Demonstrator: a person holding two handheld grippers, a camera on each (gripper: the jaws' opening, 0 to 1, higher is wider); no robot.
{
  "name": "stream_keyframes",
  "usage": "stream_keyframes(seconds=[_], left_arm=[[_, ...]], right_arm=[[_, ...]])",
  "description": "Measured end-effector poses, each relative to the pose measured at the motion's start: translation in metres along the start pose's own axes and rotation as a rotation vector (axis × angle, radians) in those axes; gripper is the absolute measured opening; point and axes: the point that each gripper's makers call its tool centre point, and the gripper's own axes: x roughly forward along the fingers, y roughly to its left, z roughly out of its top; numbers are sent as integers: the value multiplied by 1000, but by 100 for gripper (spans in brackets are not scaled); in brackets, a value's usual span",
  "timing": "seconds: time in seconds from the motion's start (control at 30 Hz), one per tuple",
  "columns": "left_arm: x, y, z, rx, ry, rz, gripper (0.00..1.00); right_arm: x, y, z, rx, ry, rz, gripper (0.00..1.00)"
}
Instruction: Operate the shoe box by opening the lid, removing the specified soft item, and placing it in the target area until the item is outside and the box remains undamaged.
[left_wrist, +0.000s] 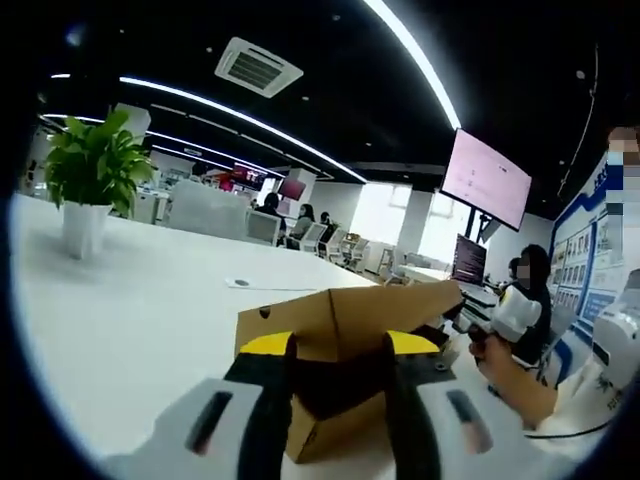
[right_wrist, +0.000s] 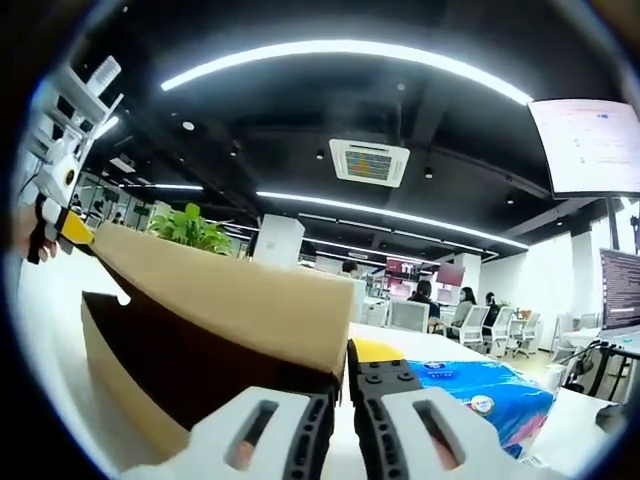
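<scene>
Office lights stripe the ceiling over a long white table (left_wrist: 120, 310), a potted plant (left_wrist: 92, 175) far beyond the fingers. Both grippers work the cardboard box (left_wrist: 340, 330). The left gripper (left_wrist: 338, 400) has its fingers apart, astride the near wall. The right gripper (right_wrist: 340, 425) pinches the lid (right_wrist: 230, 300) edge, fingers nearly together. Dark contents sit between the left fingers; a blue pack (right_wrist: 480, 390) lies just past the right ones. Pulling hard could tear the lid's hinge.

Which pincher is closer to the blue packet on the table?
Right. The right gripper, pinching the box lid, has the blue packet just beyond it; the left gripper sits at the box's other side.
</scene>
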Motion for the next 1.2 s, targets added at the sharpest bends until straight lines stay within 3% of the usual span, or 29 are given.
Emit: stream_keyframes(seconds=[0.2,0.23,0.43,0.57,0.73,0.87,0.97,1.03,1.2], left_arm=[[-1,2,-3,-7,16,6,35],[-1,4,-5,-3,16,18,35],[-1,3,-6,-17,10,19,35],[-1,3,-4,-31,-6,14,35],[0,2,-5,-30,-4,15,35],[0,4,-5,-33,-12,19,35],[1,7,-8,-24,-1,38,36],[2,10,-10,-21,3,45,36],[3,14,-19,-28,16,60,37]], right_arm=[[-2,3,-4,-16,-1,25,3],[-4,7,-4,-8,-9,62,3],[-6,8,-1,6,9,112,7],[-11,12,0,77,24,152,11],[-14,22,0,45,52,243,25],[-19,37,0,71,80,371,41],[-25,52,-1,121,108,468,57],[-27,53,0,118,99,474,63],[-34,69,0,228,112,582,82]])
